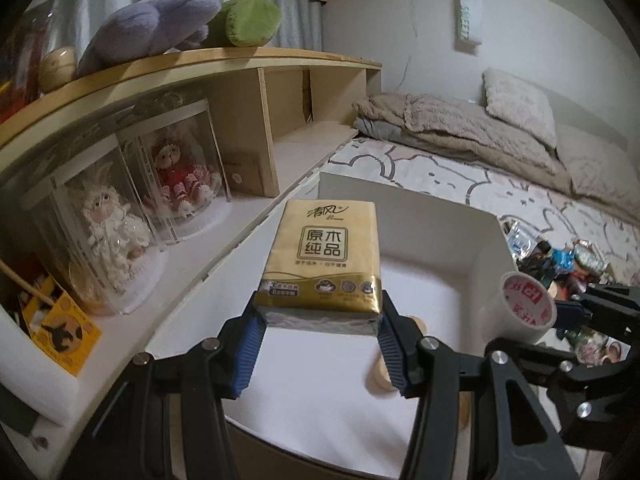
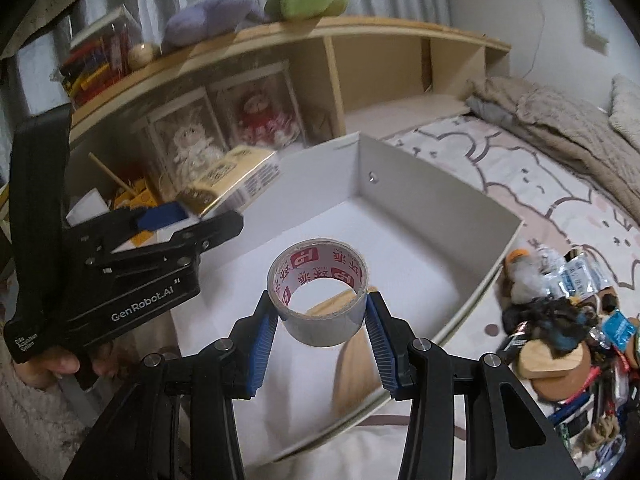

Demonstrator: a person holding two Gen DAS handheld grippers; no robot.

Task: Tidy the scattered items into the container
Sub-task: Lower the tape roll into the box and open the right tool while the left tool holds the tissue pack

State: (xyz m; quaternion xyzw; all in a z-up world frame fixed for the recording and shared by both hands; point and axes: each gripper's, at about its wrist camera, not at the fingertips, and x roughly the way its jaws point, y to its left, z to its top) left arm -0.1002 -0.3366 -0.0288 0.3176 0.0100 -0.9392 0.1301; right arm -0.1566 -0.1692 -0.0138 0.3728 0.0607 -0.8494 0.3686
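My left gripper (image 1: 320,322) is shut on a yellow tissue pack (image 1: 323,258) and holds it above the white open box (image 1: 486,240). My right gripper (image 2: 320,322) is shut on a grey tape roll (image 2: 318,296) with a red-printed core, also above the white box (image 2: 404,184). The tape roll (image 1: 520,306) and right gripper show at the right of the left wrist view. The left gripper with the tissue pack (image 2: 230,178) shows at the left of the right wrist view. A wooden item (image 2: 356,360) lies on the box floor.
A pile of scattered small items (image 2: 568,320) lies on the patterned bedsheet right of the box, including a wooden disc (image 2: 554,364). A wooden shelf (image 1: 240,68) with boxed dolls (image 1: 172,172) stands left. Blankets and pillows (image 1: 480,120) lie at the far end.
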